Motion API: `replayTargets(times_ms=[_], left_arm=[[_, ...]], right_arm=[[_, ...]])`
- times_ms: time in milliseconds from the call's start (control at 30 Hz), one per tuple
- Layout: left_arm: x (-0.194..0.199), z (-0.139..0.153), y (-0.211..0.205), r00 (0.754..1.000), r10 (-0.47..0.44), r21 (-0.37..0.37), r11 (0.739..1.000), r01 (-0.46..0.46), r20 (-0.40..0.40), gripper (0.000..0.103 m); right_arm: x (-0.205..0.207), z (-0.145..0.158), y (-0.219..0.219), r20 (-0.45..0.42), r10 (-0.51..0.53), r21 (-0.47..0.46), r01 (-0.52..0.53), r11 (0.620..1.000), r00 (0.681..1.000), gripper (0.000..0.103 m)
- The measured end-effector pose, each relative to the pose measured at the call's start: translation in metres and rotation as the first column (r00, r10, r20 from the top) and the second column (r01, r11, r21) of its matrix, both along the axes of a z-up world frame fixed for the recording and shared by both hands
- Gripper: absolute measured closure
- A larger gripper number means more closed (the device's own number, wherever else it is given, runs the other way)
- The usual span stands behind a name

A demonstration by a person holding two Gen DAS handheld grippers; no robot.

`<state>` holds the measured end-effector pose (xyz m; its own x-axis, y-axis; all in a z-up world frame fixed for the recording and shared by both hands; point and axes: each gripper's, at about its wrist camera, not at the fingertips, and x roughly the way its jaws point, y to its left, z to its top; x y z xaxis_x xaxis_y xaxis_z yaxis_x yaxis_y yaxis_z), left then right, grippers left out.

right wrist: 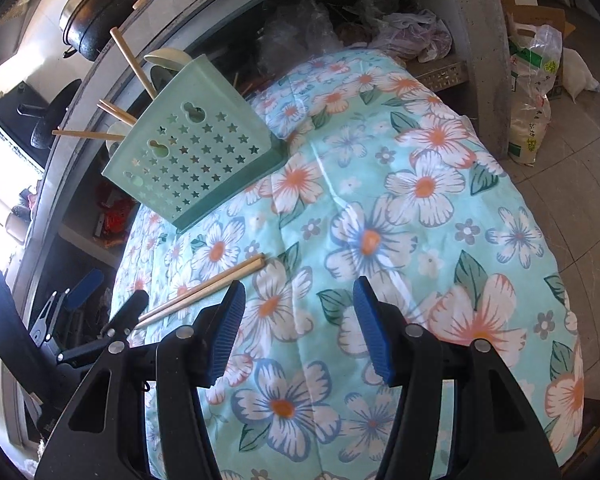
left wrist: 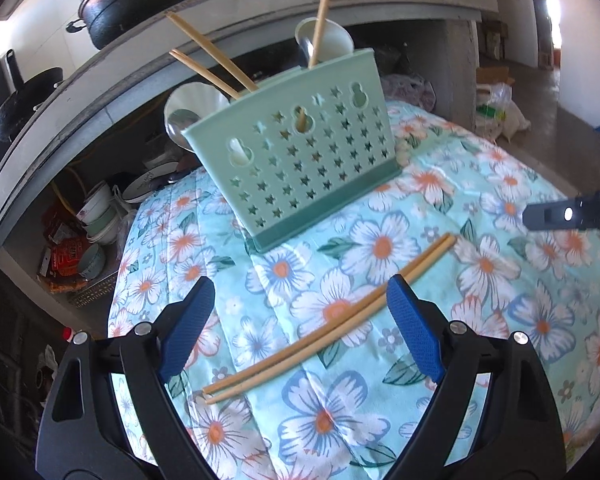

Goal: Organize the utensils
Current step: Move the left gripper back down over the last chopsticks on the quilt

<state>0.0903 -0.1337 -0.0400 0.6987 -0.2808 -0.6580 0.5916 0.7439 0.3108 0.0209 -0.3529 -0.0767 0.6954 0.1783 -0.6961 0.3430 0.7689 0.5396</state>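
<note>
A pale green utensil holder [left wrist: 292, 152] with star-shaped holes stands on the floral cloth [left wrist: 480, 280]. It holds wooden chopsticks [left wrist: 212, 68] and white spoons [left wrist: 196, 100]. Two loose chopsticks [left wrist: 332, 320] lie side by side on the cloth in front of it. My left gripper [left wrist: 300, 292] is open just above them, with the pair running between its blue pads, untouched. My right gripper [right wrist: 299, 292] is open over bare cloth, and the loose chopsticks [right wrist: 204, 288] lie just off its left finger. The holder [right wrist: 192, 160] appears further back. The left gripper [right wrist: 108, 296] shows at the lower left.
A grey concrete counter [left wrist: 380, 4] with a black pot [left wrist: 132, 4] runs behind the table. Stacked bowls [left wrist: 100, 208] and packets sit on the shelf below it. Plastic bags [right wrist: 532, 92] stand on the floor at the right. The cloth drops off at the left edge.
</note>
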Motion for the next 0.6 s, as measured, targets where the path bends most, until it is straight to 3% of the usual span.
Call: replayTargets(times_ms=[233, 600], left_arm=[[-0.003, -0.019, -0.011, 1.000, -0.006, 0.091, 0.996, 0.007, -0.009, 0.019], [-0.005, -0.032, -0.017, 1.000, -0.009, 0.154, 0.988, 0.013, -0.027, 0.019]], right_arm=[[-0.004, -0.003, -0.011, -0.010, -0.012, 0.000, 0.012, 1.000, 1.000, 0.048], [0.000, -0.010, -0.014, -0.036, -0.003, 0.006, 0.003, 1.000, 0.999, 0.048]])
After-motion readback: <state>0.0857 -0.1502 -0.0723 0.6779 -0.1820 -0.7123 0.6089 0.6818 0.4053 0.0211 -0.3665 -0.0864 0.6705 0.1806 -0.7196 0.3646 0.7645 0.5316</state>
